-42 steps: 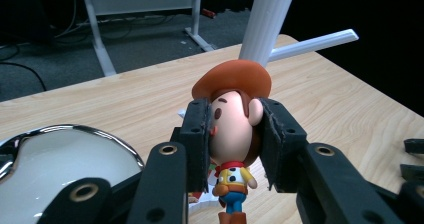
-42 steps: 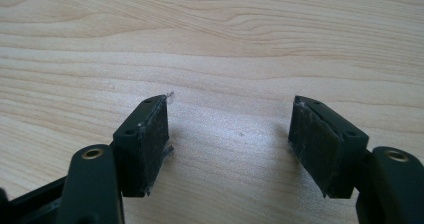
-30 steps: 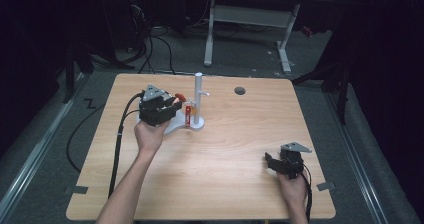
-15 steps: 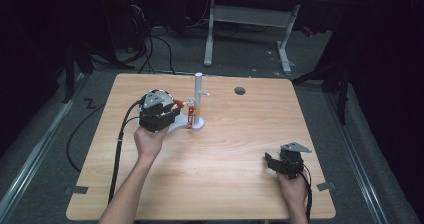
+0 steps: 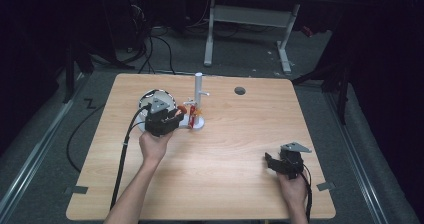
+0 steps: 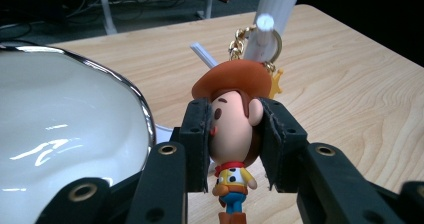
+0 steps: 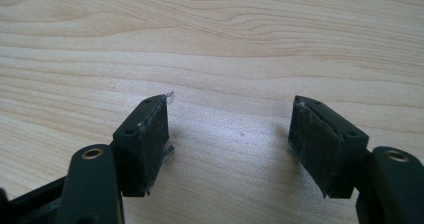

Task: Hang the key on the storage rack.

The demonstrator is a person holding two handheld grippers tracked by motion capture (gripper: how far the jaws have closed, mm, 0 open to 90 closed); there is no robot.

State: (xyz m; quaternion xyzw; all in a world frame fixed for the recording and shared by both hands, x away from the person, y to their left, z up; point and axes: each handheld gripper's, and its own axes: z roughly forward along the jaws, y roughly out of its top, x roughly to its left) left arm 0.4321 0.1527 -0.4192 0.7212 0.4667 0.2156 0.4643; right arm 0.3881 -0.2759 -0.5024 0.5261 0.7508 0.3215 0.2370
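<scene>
We start nearest the person's edge of the bench (image 5: 215,184): the right tool (image 5: 280,165) rests low at the near right corner, its jaws apart with bare wood grain between them in the right gripper view (image 7: 227,144), holding nothing and well apart from the work. Farther in, at mid-left, the left tool (image 6: 232,144) is clamped on the head of a small cowboy keychain figure (image 6: 234,134), pads pressing both sides below the brown hat brim, the figure's body hanging free beneath. We note the gold chain and ring (image 6: 252,39) at the top of the figure lying against a white peg of the stand (image 5: 198,104); whether the ring is threaded over the peg or merely in front of it we cannot tell. Just beside the left tool sits a white bowl (image 6: 60,134) with a bright metal rim; the part of its interior we see is glossy and holds nothing. We judge the work as mid-course: the figure is gripped and sits at the stand, between bowl and post, but either hanging it or lifting it off is not yet finished, and releasing the grip remains. Beyond the stand, a dark round grommet (image 5: 240,90) marks the far bench.
</scene>
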